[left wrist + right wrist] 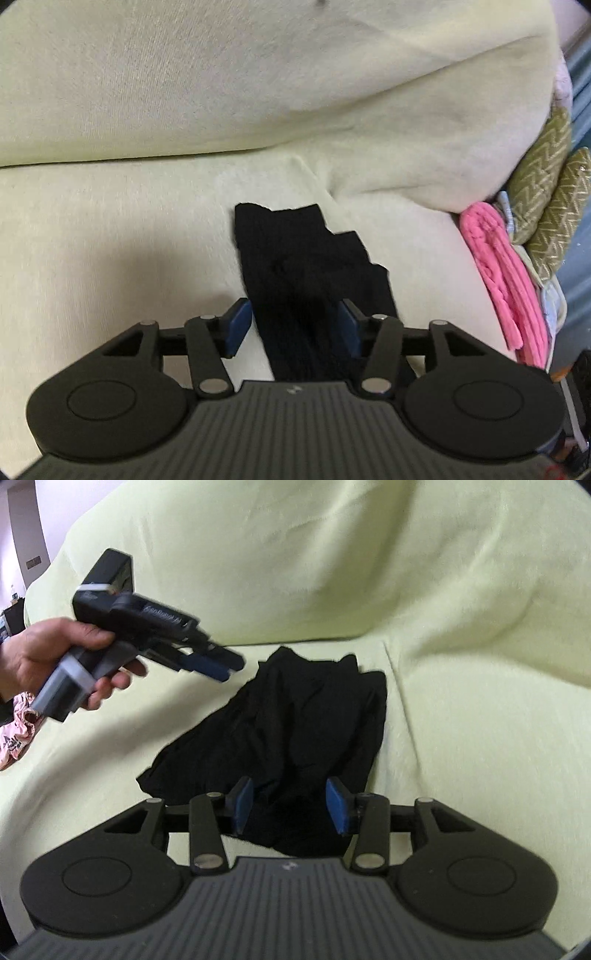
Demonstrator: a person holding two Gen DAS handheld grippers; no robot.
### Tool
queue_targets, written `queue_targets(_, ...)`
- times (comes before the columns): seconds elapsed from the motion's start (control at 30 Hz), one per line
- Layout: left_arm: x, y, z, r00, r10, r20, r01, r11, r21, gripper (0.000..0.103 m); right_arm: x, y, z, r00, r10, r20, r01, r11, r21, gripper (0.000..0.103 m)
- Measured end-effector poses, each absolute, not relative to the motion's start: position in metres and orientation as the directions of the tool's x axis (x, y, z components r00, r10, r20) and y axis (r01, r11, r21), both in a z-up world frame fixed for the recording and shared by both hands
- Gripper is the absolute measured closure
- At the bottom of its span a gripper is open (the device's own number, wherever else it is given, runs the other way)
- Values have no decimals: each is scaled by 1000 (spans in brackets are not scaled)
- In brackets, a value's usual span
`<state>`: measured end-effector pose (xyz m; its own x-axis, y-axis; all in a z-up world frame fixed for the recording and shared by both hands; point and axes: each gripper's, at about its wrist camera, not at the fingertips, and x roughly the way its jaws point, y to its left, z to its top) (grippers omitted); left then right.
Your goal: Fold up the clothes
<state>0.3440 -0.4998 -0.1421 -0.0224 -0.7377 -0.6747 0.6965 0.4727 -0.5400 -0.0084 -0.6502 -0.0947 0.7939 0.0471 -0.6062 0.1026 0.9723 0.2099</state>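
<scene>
A black garment [291,716] lies crumpled on the pale green sofa seat [461,757]. In the left wrist view it [306,266] runs forward from between the fingers. My left gripper [293,325] is open, its blue pads on either side of the cloth's near end. It also shows in the right wrist view [221,666], held in a hand above the garment's left side. My right gripper [290,803] is open over the garment's near edge, not closed on it.
A pink folded cloth [498,273] and olive zigzag-patterned cushions [546,192] lie at the seat's right end. A pink printed cloth [16,731] lies at the left. The sofa backrest [258,81] rises behind the seat.
</scene>
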Motion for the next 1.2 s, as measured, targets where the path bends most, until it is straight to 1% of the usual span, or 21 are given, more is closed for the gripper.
queue_targets(0.07, 346, -504, -148, -62, -756, -652, 686, 442, -578, 47, -7, -664, -104, 785, 62, -616, 130, 957, 261, 64)
queue_targets(0.1, 344, -507, -151, -61, -751, -658, 695, 441, -568, 47, -7, -671, -109, 781, 69, -621, 144, 947, 286, 64)
queue_targets(0.23, 336, -517, -158, 15, -706, -708, 757, 471, -453, 47, -2, -694, -119, 794, 116, -597, 154, 911, 382, 63)
queue_targets(0.3, 334, -516, -159, 46, -711, -702, 770, 472, -428, 47, 0, -701, -122, 800, 146, -582, 144, 895, 422, 63)
queue_targets(0.37, 335, -513, -160, 47, -721, -692, 762, 474, -441, 47, 10, -711, -128, 803, 185, -567, 137, 868, 478, 63)
queue_targets(0.43, 340, -514, -164, 16, -743, -669, 739, 460, -492, 46, 20, -721, -133, 807, 216, -549, 137, 837, 530, 63)
queue_targets(0.5, 346, -516, -168, -24, -764, -645, 711, 440, -548, 41, 29, -734, -136, 817, 252, -519, 129, 797, 590, 62)
queue_targets(0.63, 349, -526, -169, -45, -766, -641, 707, 429, -563, 43, 50, -752, -141, 827, 254, -502, 138, 774, 618, 59)
queue_targets(0.67, 349, -529, -169, -48, -763, -645, 713, 426, -557, 44, 56, -755, -142, 826, 250, -505, 139, 778, 613, 58)
queue_targets(0.7, 348, -530, -168, -49, -759, -650, 722, 422, -548, 53, 63, -757, -144, 822, 244, -514, 142, 787, 601, 56)
queue_targets(0.73, 348, -531, -169, -50, -753, -657, 727, 423, -541, 63, 69, -759, -146, 819, 237, -523, 145, 796, 588, 56)
queue_targets(0.77, 348, -531, -171, -55, -747, -662, 726, 426, -540, 80, 76, -761, -147, 815, 230, -532, 148, 805, 574, 56)
queue_targets(0.83, 350, -528, -174, -68, -757, -650, 726, 410, -553, 81, 87, -763, -153, 804, 223, -551, 157, 814, 559, 56)
queue_targets(0.87, 351, -527, -176, -75, -764, -641, 724, 400, -562, 83, 92, -765, -157, 799, 232, -554, 156, 811, 564, 56)
queue_targets(1.1, 358, -516, -182, -68, -809, -584, 701, 378, -605, 91, 111, -775, -162, 837, 240, -492, 155, 758, 633, 56)
queue_targets(1.2, 361, -512, -176, -29, -826, -562, 699, 385, -603, 92, 105, -771, -160, 850, 199, -488, 181, 758, 626, 56)
